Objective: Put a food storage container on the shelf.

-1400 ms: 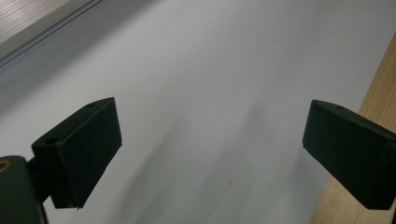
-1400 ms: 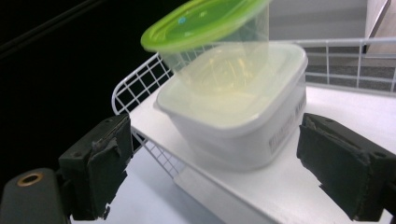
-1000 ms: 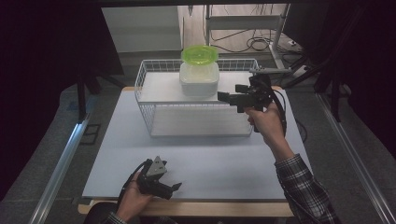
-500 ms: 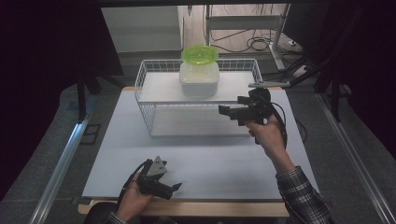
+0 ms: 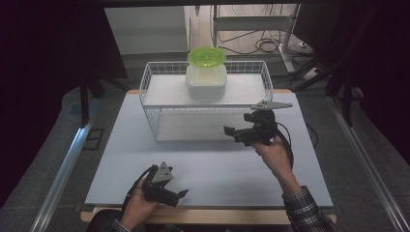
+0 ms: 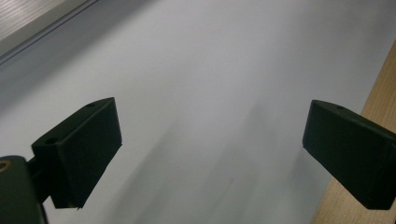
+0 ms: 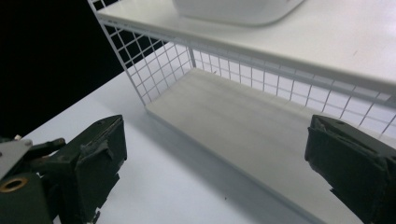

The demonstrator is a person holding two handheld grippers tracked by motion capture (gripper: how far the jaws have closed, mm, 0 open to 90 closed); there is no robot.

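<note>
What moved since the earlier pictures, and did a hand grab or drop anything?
The right gripper came down and back from beside the white tub, toward the person, and now sits in front of the wire rack, jaws open and empty. Nothing was grabbed or dropped. The left gripper, the tub and its green lid stayed where they were.

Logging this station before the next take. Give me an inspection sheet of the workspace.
Surface: pale mat on a wooden table, bare in front of the rack.
Job's things: white wire rack; white container on its upper shelf, green bowl on top; lower shelf bare.
Clutter: nothing seen.
Grippers: left gripper open, low at the near edge; right gripper open, beside the rack's right front.
Cables: one trailing from each gripper; loose cables on the floor behind.
Surroundings: dark curtains, metal rails either side.
</note>
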